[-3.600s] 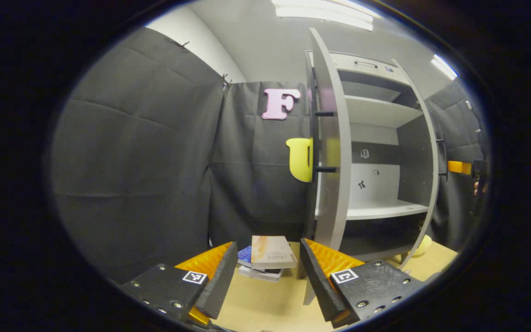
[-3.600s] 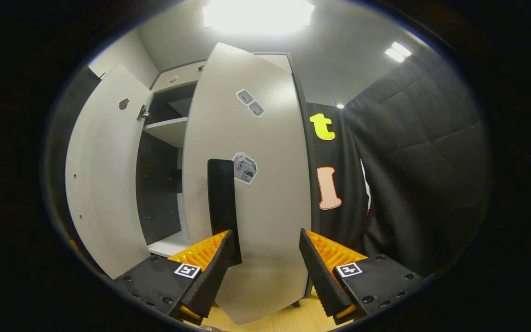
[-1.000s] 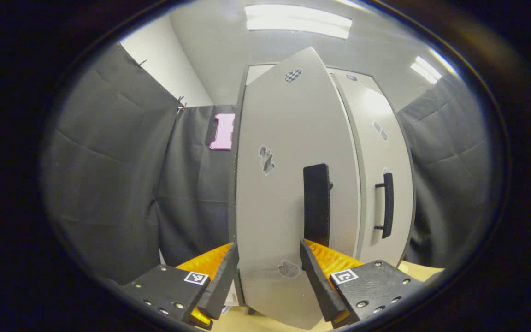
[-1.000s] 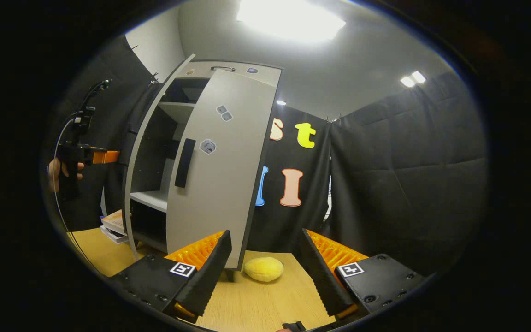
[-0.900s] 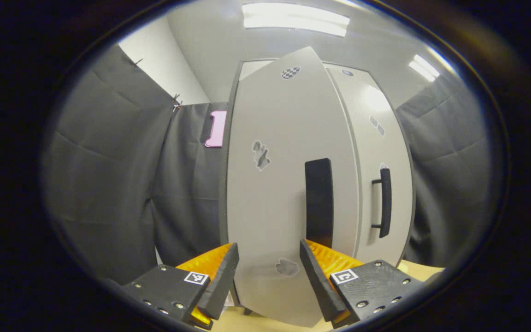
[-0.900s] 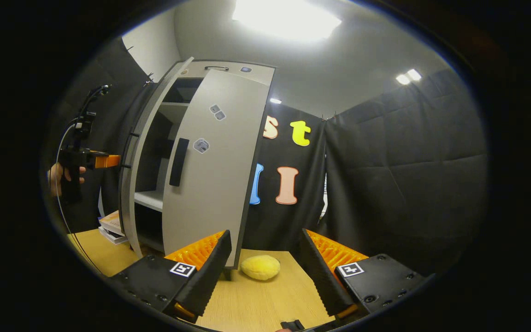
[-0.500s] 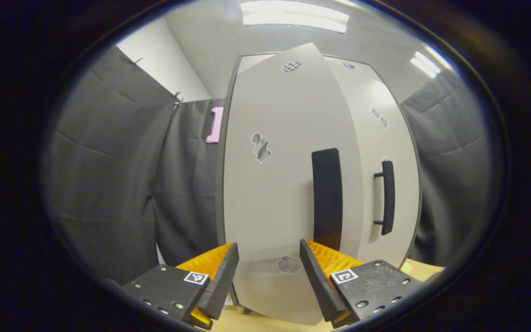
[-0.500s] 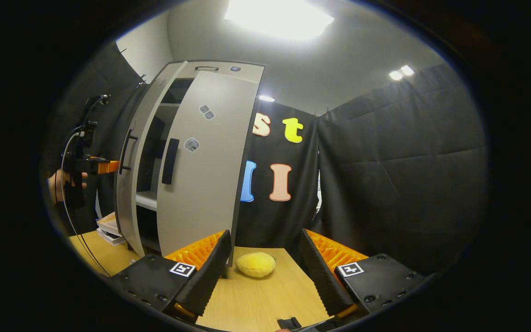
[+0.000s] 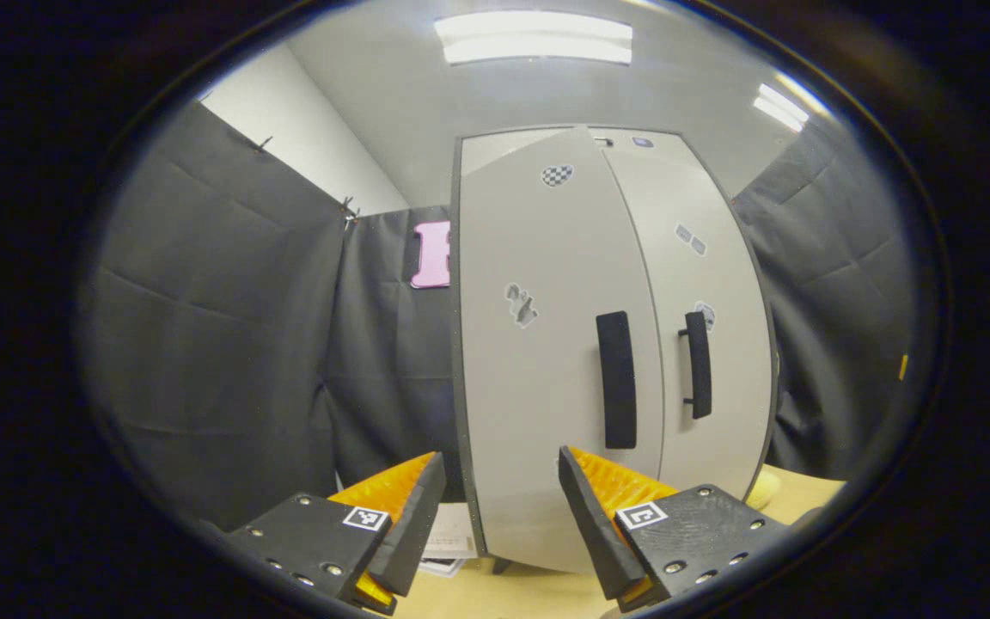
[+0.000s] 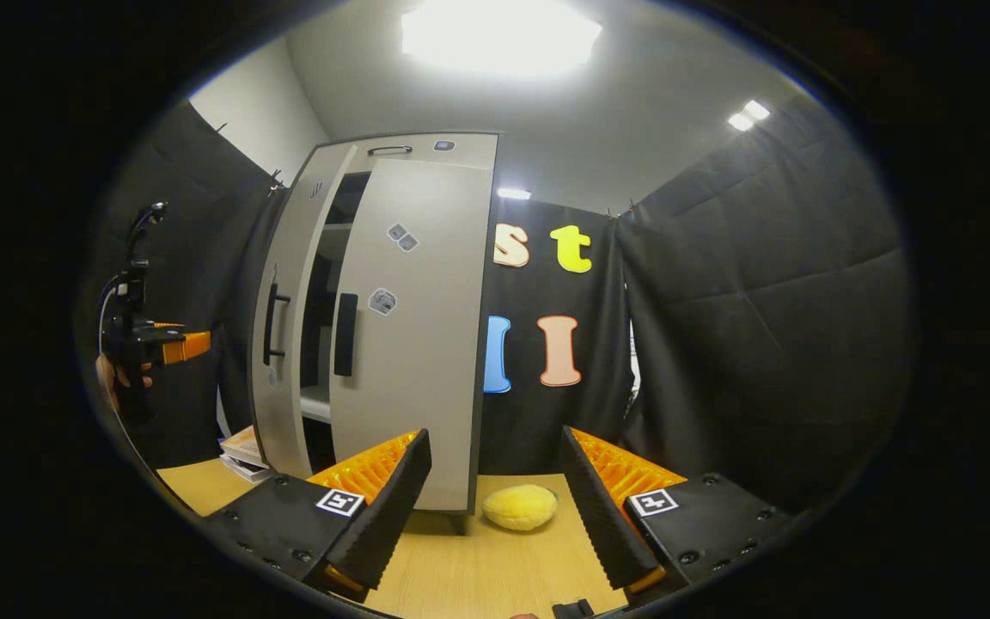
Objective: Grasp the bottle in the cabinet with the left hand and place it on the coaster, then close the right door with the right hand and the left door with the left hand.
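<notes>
Now the left gripper (image 9: 495,516) hangs with its fingers spread and nothing between them, a little back from the cabinet's left door (image 9: 538,361), probably because the push needs no grip. From the right gripper view this door (image 10: 284,344) looks not fully shut, with a dark gap beside the right door (image 10: 413,344). The right gripper (image 10: 495,507) is also spread and empty, low over the wooden table (image 10: 478,567) near a yellow soft thing (image 10: 519,506). I cannot find the bottle or the coaster.
</notes>
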The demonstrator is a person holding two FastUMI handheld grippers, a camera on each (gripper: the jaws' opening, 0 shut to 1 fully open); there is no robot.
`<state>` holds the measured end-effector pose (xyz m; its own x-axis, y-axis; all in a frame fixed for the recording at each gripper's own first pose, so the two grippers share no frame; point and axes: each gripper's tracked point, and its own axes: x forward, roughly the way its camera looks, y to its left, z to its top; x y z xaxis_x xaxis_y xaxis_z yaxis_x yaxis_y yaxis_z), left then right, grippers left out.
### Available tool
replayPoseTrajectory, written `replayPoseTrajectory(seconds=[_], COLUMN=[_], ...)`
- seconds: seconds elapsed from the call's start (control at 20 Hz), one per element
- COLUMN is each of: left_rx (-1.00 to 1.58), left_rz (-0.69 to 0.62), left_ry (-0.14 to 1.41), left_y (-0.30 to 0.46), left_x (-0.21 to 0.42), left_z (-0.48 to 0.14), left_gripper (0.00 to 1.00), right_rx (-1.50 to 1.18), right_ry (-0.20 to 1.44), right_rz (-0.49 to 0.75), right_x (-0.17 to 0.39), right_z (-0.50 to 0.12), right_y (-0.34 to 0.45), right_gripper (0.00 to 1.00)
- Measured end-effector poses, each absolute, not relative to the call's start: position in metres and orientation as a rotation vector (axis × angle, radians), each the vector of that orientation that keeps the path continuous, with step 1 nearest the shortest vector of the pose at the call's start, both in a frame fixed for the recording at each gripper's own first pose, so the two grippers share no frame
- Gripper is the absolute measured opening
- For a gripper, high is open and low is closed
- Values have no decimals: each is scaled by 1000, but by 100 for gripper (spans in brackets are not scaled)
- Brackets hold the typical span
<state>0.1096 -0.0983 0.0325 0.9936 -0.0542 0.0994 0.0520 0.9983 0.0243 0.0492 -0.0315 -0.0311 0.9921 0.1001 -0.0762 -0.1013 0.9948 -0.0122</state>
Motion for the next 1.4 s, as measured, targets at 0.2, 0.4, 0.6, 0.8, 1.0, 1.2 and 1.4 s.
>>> replayPoseTrajectory(seconds=[0.2, 0.4, 0.6, 0.8, 1.0, 1.2, 1.4], left_rx=[21, 44, 63, 50, 39, 45, 35], left_rz=[-30, -29, -44, -52, -44, -52, -58], left_ry=[-85, -85, -87, -83, -92, -92, -88], left_y=[-81, -67, -57, -46, -32, -28, -25], left_x=[72, 50, 35, 18, -1, -9, -11], left_z=[32, 25, 18, 11, 5, -2, -5], left_gripper=[81, 77, 74, 87, 74, 81, 81], right_rx=[26, 35, 50, 47, 31, 25, 13], right_ry=[69, 60, 51, 51, 57, 46, 45], right_rz=[126, 132, 122, 109, 114, 133, 142], right_x=[49, 47, 43, 35, 22, 13, 10], right_z=[-29, -25, -22, -23, -25, -24, -22], right_y=[-23, -15, -7, 0, 8, 22, 29], right_gripper=[96, 96, 96, 96, 96, 96, 96])
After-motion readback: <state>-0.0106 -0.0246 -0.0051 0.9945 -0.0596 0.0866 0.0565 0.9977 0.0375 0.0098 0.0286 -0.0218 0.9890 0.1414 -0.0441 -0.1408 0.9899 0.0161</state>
